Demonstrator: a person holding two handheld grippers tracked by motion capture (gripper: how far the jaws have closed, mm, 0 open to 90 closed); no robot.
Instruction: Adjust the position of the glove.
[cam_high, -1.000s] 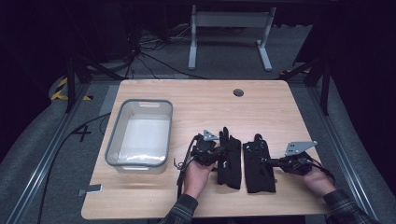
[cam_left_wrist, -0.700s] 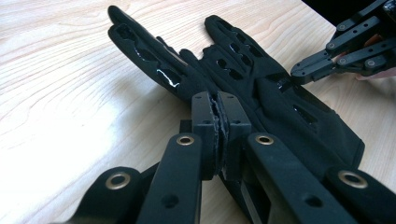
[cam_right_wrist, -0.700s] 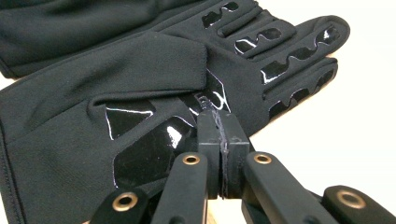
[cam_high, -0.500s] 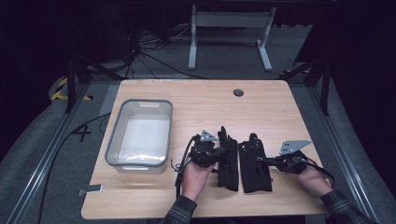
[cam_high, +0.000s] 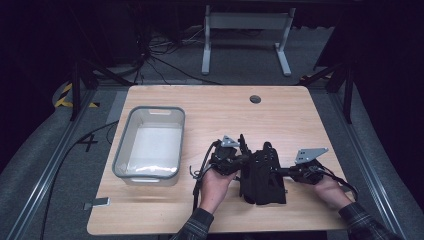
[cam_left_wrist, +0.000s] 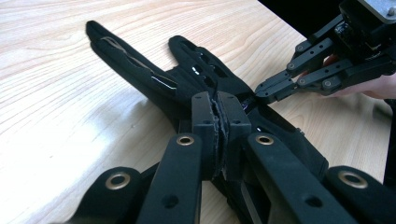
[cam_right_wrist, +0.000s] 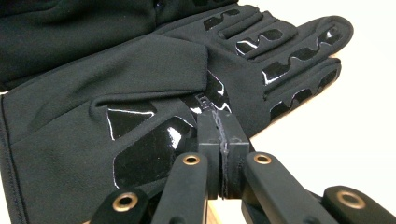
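Two black gloves lie side by side and touching at the table's near middle: one glove on the left, the other glove on the right. My left gripper comes in from the left, jaws shut on the left glove's edge; its fingertips pinch fabric. My right gripper reaches in from the right, shut on the right glove near its thumb, with shiny grip patches around the jaws. In the left gripper view the right gripper nips the far side of the gloves.
A clear plastic bin with nothing in it stands left of the gloves on the wooden table. A round cable hole sits near the far edge. Metal frame legs stand on the floor beyond the table.
The right gripper has slid a little leftward with its glove, closing the gap so the two gloves now touch. The left gripper has barely moved.
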